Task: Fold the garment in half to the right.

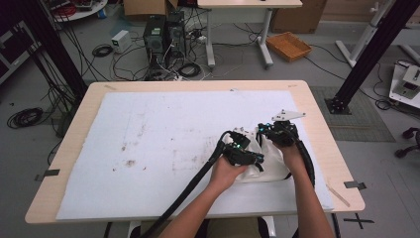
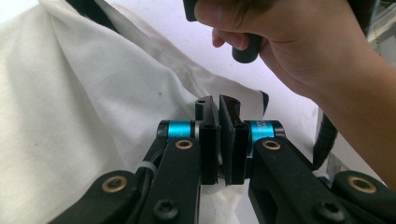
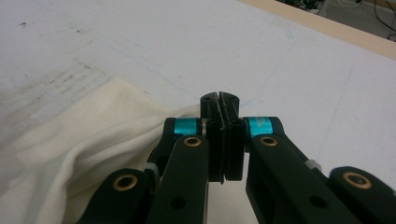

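— Where is the crumpled white cloth (image 1: pixel 265 166)?

— At the near right of the white-covered wooden desk (image 1: pixel 148 129), bunched between both hands.

— And the left claw (image 2: pixel 219 105)?

— Clenched, jaws pressed together with a cloth fold pinched between them.

— The right claw (image 3: pixel 219 100)?

— Also clenched; cloth lies just beside it, though whether any is pinched I cannot tell.

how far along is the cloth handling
Early. Done: both grippers have closed on the white cloth, the left gripper and right gripper each pinching a fold. In hand: the cloth sits bunched on the white mat. Left: spreading or folding it; nothing lies flat yet.
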`<state>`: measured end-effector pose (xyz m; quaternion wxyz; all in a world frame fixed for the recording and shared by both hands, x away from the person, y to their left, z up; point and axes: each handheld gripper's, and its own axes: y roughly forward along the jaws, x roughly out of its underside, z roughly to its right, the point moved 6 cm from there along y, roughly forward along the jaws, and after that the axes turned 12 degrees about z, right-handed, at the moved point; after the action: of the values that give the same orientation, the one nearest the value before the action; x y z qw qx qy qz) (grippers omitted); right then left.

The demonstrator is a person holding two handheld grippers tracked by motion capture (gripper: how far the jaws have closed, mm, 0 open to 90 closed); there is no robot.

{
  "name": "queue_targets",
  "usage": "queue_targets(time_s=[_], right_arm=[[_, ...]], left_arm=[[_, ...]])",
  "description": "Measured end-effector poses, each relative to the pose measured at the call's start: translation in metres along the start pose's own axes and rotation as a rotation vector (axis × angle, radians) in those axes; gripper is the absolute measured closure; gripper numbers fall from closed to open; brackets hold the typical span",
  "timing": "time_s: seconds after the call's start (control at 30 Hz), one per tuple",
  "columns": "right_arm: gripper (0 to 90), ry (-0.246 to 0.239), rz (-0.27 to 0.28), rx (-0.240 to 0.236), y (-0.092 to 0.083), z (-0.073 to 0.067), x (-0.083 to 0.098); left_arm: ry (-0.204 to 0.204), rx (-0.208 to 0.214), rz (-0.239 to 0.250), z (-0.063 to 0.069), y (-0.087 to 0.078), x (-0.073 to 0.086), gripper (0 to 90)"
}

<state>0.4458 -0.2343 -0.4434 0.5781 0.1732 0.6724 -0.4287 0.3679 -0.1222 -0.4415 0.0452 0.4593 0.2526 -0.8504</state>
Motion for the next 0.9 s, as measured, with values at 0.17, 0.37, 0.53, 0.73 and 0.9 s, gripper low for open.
queue_targets(time_s=[0.17,0.37,0.53,0.73,0.9], right_arm=[[89.7,0.023,0.003,0.018,-0.005,0.01,0.005],[90.0,0.023,0.002,0.031,-0.006,0.013,0.007],[78.1,0.04,0.004,0.079,-0.016,0.02,0.009],[61.8,0.087,0.044,0.159,-0.049,0.027,0.019],[60.2,0.109,0.035,0.097,-0.084,0.005,0.034]], left_arm=[[-0.008,0.006,-0.021,0.005,0.021,0.0,86.4],[-0.014,0.007,-0.024,0.01,0.036,-0.001,86.2],[0.015,-0.003,0.047,0.006,0.03,-0.008,70.6],[0.086,-0.088,0.135,-0.013,-0.012,-0.013,44.1],[0.146,-0.159,0.223,-0.037,-0.061,-0.006,31.4]])
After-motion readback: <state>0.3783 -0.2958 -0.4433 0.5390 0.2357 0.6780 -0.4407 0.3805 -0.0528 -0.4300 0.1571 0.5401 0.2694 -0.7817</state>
